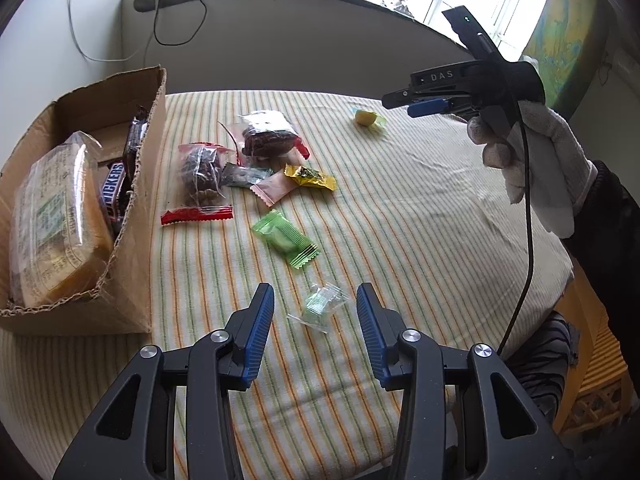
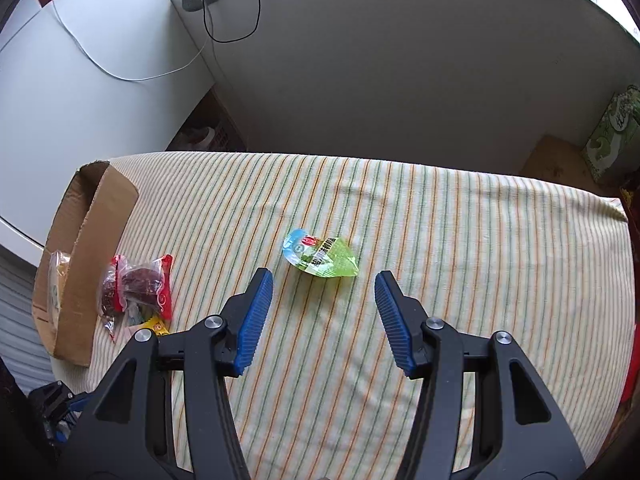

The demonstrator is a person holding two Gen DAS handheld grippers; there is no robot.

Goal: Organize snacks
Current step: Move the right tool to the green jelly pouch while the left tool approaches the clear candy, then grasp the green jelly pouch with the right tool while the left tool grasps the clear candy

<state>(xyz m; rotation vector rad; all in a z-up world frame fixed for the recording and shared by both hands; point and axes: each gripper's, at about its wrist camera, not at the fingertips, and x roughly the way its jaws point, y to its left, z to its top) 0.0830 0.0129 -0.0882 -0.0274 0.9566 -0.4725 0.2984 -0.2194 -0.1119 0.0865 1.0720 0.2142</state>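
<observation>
1. Left gripper [image 1: 315, 308] hangs over the striped tablecloth [image 1: 420, 208] with its blue pads apart and nothing pinched. A small clear candy wrapper [image 1: 322, 306] with a green tint lies on the cloth between the two fingertips, but the pads aren't pressing on it.
2. No earlier shot to compare, so that's all I can say on the jaws: gapped, empty.
3. Cardboard box [image 1: 140, 184] sits at about 9 o'clock in the left wrist view, open top, already holding a big clear-wrapped pack of yellowish crackers [image 1: 56, 220] and a Snickers bar [image 1: 114, 190] standing along the box wall.
4. Loose pile at roughly 11 o'clock, just beside the box: two red-edged clear bags [image 1: 202, 178] of dark stuff, a pink sachet [image 1: 276, 190], a yellow sachet [image 1: 310, 178].
5. A green sachet [image 1: 286, 238] lies alone nearer the middle.
6. Right gripper [image 2: 323, 284] is also open with nothing in it, held by a white-gloved hand [image 1: 528, 160].
7. In the right wrist view a green-and-blue jelly pouch [image 2: 320, 258] lies flat at 12 o'clock just ahead of the fingertips, untouched.
</observation>
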